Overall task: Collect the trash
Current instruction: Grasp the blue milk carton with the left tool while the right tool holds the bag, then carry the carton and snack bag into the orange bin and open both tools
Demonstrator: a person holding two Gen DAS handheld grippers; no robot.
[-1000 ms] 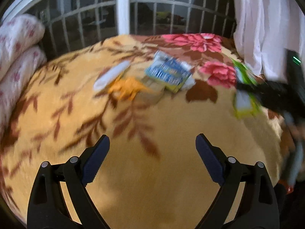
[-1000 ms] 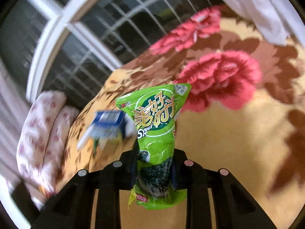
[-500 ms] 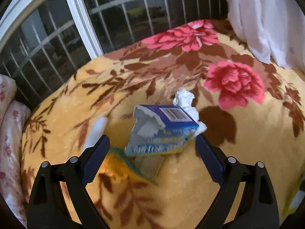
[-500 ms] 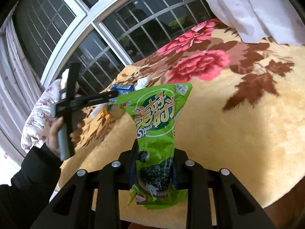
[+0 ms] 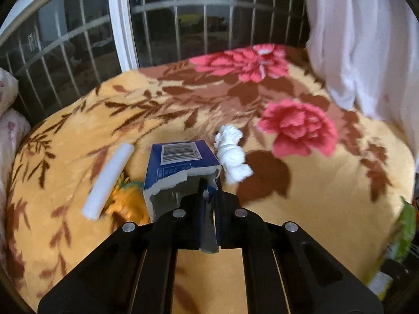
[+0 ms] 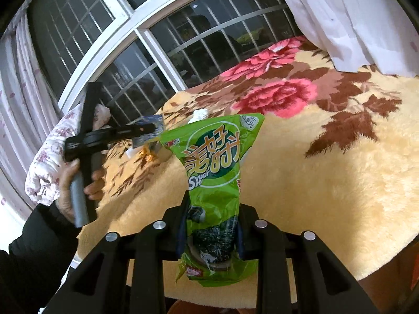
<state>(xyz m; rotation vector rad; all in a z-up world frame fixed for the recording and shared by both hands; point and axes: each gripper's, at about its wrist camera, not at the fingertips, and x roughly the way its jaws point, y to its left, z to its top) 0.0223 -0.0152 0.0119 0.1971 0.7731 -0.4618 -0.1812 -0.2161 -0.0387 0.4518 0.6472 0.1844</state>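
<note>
A torn blue carton (image 5: 180,167) is clamped at its ripped edge by the left gripper (image 5: 208,204), above the floral blanket (image 5: 301,209). A crumpled tissue (image 5: 231,154) and white tube (image 5: 108,178) lie beside it. A green snack bag (image 6: 214,183) is pinched upright in the right gripper (image 6: 212,235).

Floral yellow blanket (image 5: 262,235) below barred dark window (image 5: 183,26), white curtain (image 5: 361,39) right.

Black gripper (image 5: 207,201) w/ silver screws, dark sleeve (image 6: 39,248)

blue carton (image 5: 180,162), green packet (image 6: 217,172), floral yellow blanket (image 5: 327,183)
</note>
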